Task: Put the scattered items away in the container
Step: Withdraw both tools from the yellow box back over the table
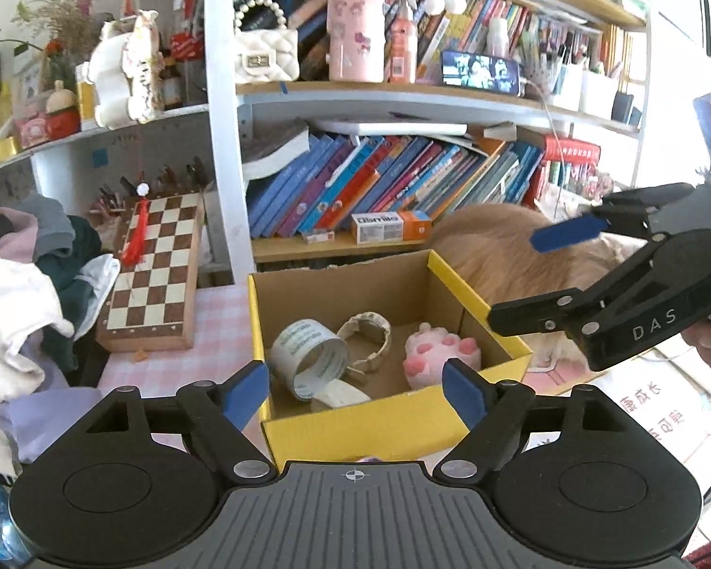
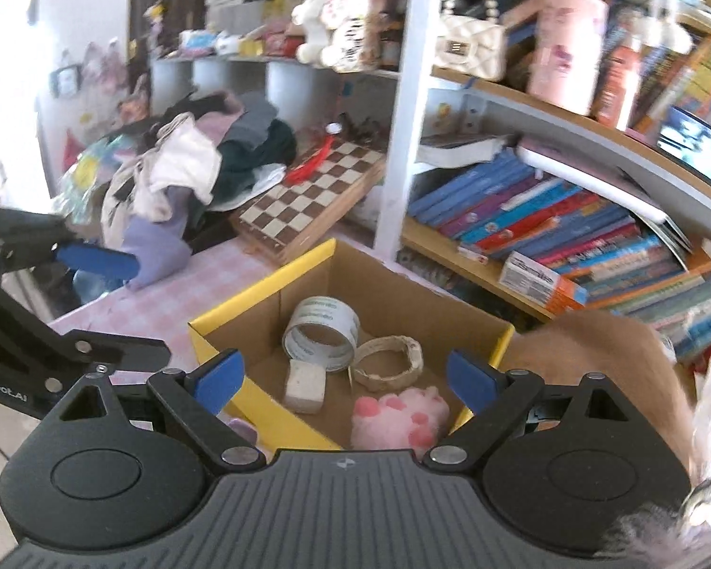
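From the left wrist, the left gripper [image 1: 358, 389] is seen spread with nothing pinched, and the yellow-rimmed box [image 1: 478, 306] sits dead ahead, just past the tips, with the tape roll [image 1: 308, 355], bracelet [image 1: 367, 339] and pink paw toy [image 1: 438, 353] already inside.

From the right wrist, the right gripper [image 2: 346, 379] is also spread and empty, hung over the box's near corner, so neither is clearly nearer. No stray item can be made out for sure.

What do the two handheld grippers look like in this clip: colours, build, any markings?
Both match: black linkage arms with silver pivot pins, blue pads on the jaws, a ribbed grey body between two round black discs. The left gripper has a crosshair mark on its body; the right gripper shows white "DAS" lettering on its side. No cables or sleeves visible.
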The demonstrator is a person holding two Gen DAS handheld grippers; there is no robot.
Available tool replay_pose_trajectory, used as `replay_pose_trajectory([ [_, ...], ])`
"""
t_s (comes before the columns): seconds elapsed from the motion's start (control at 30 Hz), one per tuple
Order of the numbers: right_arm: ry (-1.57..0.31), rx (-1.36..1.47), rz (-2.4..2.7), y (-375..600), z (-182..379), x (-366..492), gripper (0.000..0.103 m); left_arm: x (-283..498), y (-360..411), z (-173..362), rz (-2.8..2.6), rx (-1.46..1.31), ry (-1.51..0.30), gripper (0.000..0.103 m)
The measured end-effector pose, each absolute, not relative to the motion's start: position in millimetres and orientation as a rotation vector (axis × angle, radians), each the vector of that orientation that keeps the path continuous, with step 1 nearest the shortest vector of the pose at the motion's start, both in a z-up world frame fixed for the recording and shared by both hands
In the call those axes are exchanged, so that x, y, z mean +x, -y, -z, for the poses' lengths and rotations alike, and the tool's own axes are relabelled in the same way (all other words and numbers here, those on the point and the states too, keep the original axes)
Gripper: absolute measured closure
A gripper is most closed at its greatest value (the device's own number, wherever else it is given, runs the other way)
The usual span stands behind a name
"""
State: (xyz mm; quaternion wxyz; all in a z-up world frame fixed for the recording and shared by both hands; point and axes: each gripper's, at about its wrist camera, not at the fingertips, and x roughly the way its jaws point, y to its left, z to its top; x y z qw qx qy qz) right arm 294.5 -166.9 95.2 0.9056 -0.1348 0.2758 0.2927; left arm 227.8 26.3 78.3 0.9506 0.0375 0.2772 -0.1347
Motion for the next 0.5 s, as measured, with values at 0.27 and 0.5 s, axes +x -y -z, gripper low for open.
replay_pose_trajectory([
  [0.27, -0.592, -0.237, -0.514, 175.9, -86.6, 241.5, 0.01, 184.3, -37.4, -75.7, 0.28, 0.054, -0.554, 0.019],
  [0.5, -0.59, -0.196, -0.459, 180.0, -76.3, 196.3, 0.01, 148.4, -41.9, -68.4, 0.265, 0.056, -0.56, 0.019],
])
